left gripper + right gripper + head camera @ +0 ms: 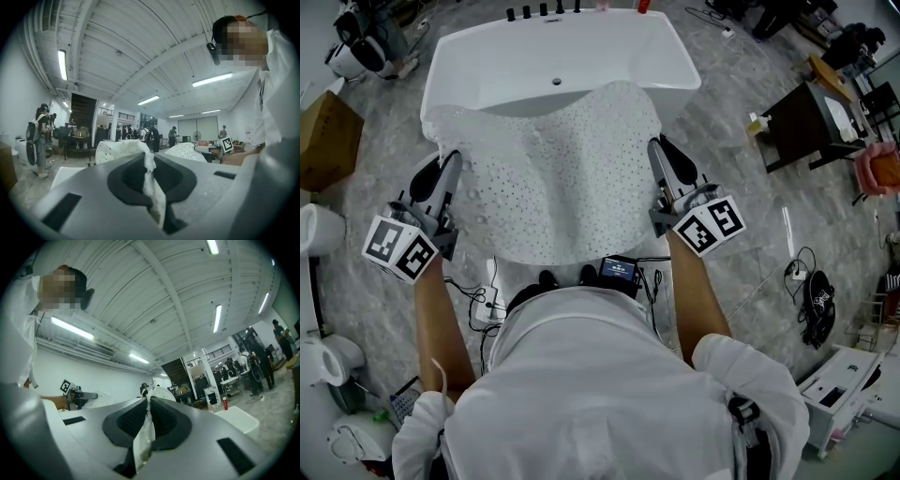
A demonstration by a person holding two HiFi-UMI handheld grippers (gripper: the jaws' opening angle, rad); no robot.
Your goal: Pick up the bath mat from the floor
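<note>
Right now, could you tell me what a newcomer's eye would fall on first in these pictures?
The white dotted bath mat dominates the middle of the head view, stretched between the left gripper and the right gripper, each shut on an edge of it. Just beyond it stands a big white bathtub on the grey marbled floor.

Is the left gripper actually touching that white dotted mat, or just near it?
Touching. In the left gripper view, the left gripper has its jaws shut on a fold of the mat.
</note>
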